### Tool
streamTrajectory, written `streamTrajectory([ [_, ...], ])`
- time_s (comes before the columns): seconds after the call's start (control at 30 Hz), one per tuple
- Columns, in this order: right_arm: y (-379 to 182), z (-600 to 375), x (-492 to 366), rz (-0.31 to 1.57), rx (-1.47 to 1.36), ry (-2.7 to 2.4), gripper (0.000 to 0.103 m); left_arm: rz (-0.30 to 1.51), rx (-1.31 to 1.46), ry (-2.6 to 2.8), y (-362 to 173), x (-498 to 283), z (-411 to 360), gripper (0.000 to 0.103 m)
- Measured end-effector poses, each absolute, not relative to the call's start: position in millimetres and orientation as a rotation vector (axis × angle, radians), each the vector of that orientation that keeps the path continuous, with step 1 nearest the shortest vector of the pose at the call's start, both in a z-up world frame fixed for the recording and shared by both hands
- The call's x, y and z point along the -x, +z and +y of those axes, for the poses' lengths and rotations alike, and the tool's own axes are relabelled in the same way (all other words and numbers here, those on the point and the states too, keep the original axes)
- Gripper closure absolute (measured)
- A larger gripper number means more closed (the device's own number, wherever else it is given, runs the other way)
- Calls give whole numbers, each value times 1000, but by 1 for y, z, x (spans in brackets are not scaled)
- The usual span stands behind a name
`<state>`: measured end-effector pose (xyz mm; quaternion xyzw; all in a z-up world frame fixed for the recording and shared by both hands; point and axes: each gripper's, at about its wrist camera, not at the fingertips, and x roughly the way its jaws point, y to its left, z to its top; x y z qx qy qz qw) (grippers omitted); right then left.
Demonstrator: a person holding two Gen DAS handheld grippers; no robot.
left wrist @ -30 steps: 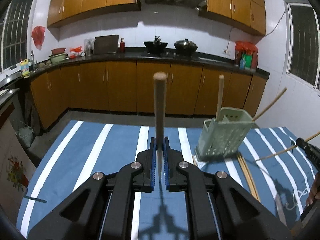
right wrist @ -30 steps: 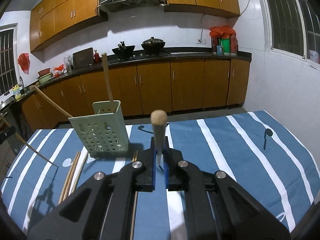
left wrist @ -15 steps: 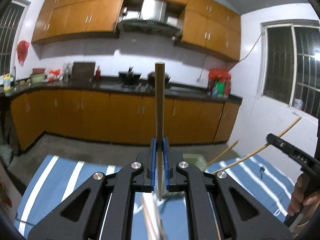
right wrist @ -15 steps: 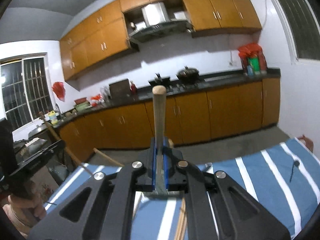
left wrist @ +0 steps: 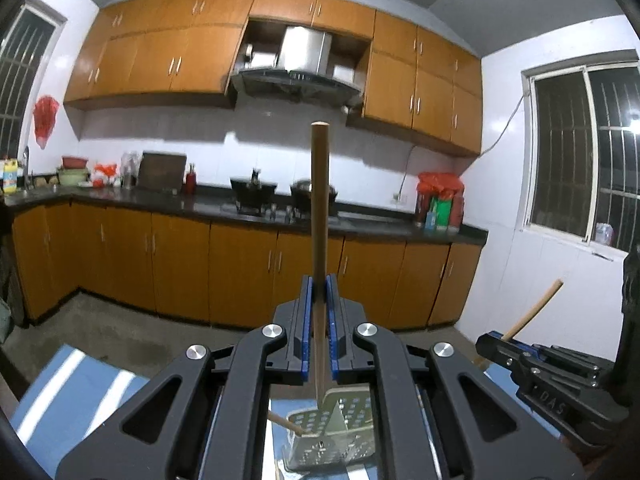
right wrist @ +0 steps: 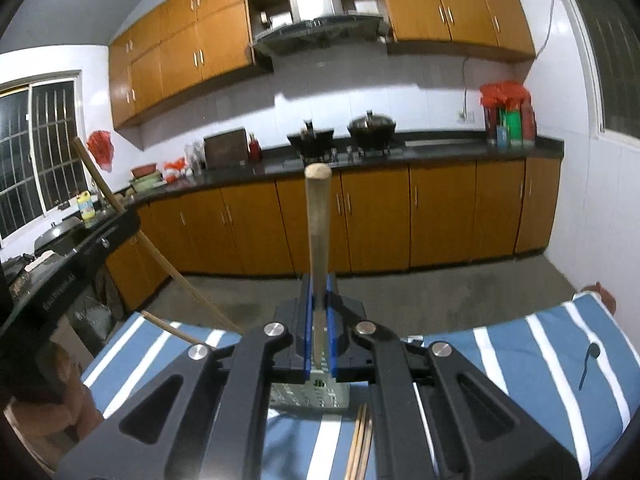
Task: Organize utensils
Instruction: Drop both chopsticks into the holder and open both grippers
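Table [right wrist: 532,344] surface, covered by a blue cloth with white stripes, carries all task items and fills the near part of both views. Kitchen cabinets stand well beyond it.

Utensil holder [left wrist: 336,436], a pale green perforated basket, stands on the table directly below and ahead of both tools. One wooden stick already leans out of it toward the left. Loose chopsticks [right wrist: 360,440] lie on the cloth just near of the holder.

Left tongs [left wrist: 319,320] are clamped on a wooden stick [left wrist: 320,216], which stands upright between the blue pads with its lower tip just above the holder's opening. Right tongs [right wrist: 319,320] are clamped on a second wooden handle [right wrist: 317,232], also upright, above the holder's near side.

Step in hand, as judged: deliver both held utensils into the holder.

Procedure for a clean insertion:
- Keep each stick vertical; a tilted tip may catch the rim or a divider.
- Lower one tool at a time, since both converge on one small opening.
- Aim clear of the leaning stick.
- Release only once the tip is inside a compartment; the light holder may tip if pushed sideways.
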<state>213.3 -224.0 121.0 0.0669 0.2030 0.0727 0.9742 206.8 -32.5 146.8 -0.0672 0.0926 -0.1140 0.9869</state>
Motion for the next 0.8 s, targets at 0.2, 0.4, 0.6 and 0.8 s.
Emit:
streamTrajectory([
  [0.2,103,-219,-224,455,-128,152,93,293,151,-243,114,-227,-35,95],
  [0.4,113,-218,-207,402,-113,143,86,268,157,-244,124,-219,-27,67],
  [0.6,130,-232,-166,293,-106,80,77,212,178,-255,144,-192,-14,62],
  [0.8,85,-273,-151,390,-161,-22,76,229,183,-198,132,-153,16,57],
])
